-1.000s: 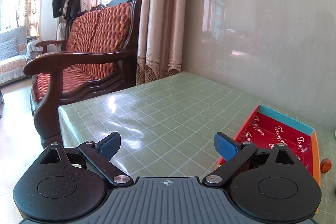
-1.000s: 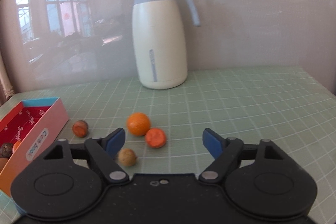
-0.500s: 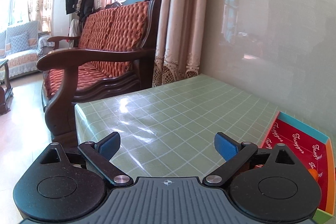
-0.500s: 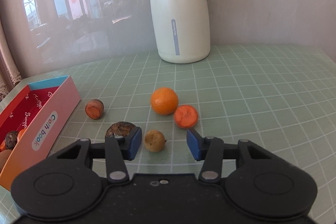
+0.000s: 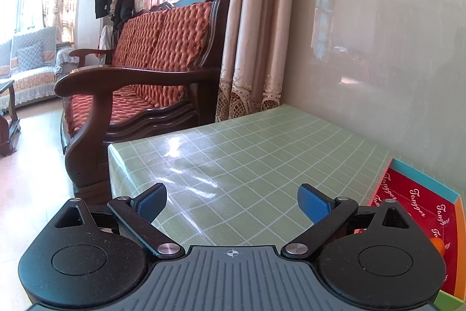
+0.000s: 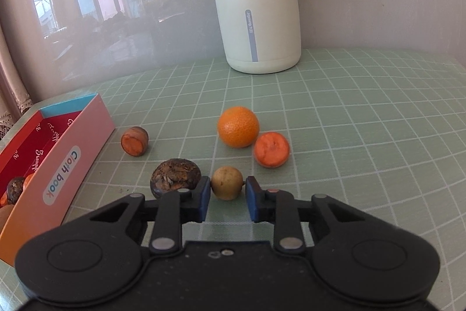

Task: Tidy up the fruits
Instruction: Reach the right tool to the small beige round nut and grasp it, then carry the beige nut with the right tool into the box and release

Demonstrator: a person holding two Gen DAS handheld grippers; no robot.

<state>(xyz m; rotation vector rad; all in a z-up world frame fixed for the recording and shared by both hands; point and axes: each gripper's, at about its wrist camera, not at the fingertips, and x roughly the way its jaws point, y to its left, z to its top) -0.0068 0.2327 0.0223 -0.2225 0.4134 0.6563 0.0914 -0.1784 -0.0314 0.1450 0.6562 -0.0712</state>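
My right gripper (image 6: 227, 190) is closing, and its blue pads press both sides of a small yellow-brown fruit (image 6: 226, 179) on the green checked tablecloth. A dark brown fruit (image 6: 174, 177) lies just to its left. Beyond are an orange (image 6: 238, 126), a red-orange fruit (image 6: 271, 149) and a small brown fruit with an orange face (image 6: 134, 141). The pink "Cloth book" box (image 6: 72, 147) stands at the left with several fruits inside. My left gripper (image 5: 231, 203) hangs open over bare tablecloth, with the box (image 5: 419, 194) at its right.
A cream thermos jug (image 6: 257, 5) stands at the back against the wall. In the left wrist view the table's corner edge (image 5: 116, 153) drops off toward a wooden sofa with red cushions (image 5: 139, 77) and a curtain (image 5: 250, 48).
My right gripper moved forward and down to the yellow-brown fruit and its jaws closed from wide onto it. The left gripper drifted slightly left, still open.
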